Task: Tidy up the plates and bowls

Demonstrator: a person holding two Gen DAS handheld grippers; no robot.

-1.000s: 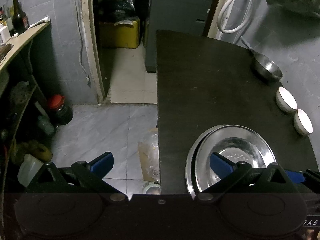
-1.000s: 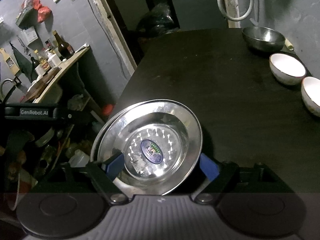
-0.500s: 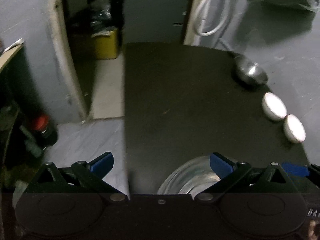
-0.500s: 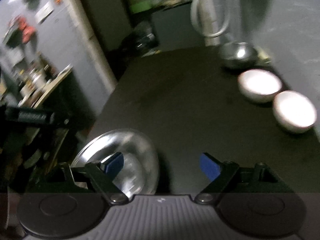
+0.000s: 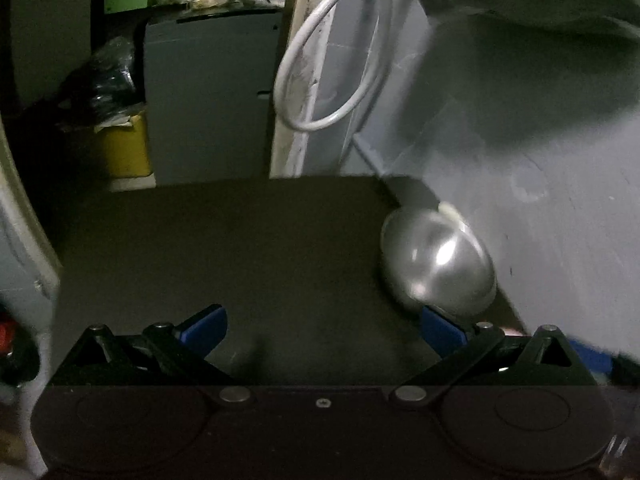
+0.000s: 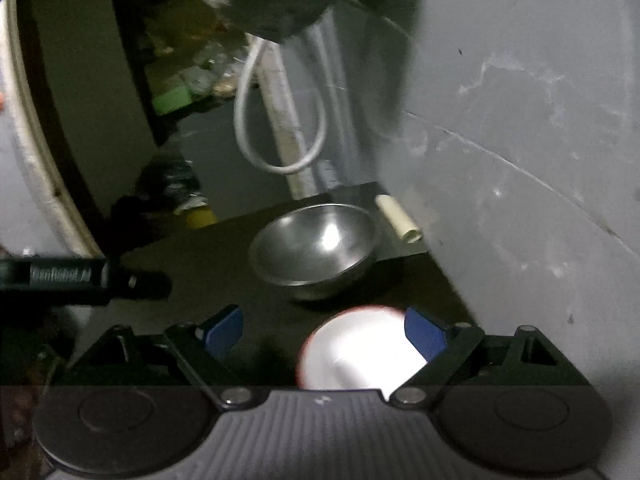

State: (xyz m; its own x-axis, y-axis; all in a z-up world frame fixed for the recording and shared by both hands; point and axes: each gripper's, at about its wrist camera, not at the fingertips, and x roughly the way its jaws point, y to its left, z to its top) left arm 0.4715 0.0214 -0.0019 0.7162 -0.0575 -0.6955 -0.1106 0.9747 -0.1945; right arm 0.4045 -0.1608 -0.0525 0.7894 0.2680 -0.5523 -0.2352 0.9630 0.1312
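A steel bowl (image 5: 436,268) stands on the black table (image 5: 260,248) near the grey wall; it also shows in the right wrist view (image 6: 316,250). A white bowl with a reddish rim (image 6: 360,350) sits just in front of it, between my right gripper's blue fingertips, nearer the right one. My right gripper (image 6: 324,330) is open and holds nothing. My left gripper (image 5: 322,326) is open and empty over the bare table, its right fingertip (image 5: 442,328) close to the steel bowl. The steel plates are out of view.
A cream tube (image 6: 398,218) lies by the wall behind the steel bowl. A white hose loop (image 5: 328,72) hangs on the post at the table's far end. The grey wall (image 6: 520,160) borders the table on the right. The left gripper's body (image 6: 80,276) shows at left.
Both grippers have moved forward along the table toward the bowls. The steel plates have dropped out of both views. The right gripper now straddles the white bowl.
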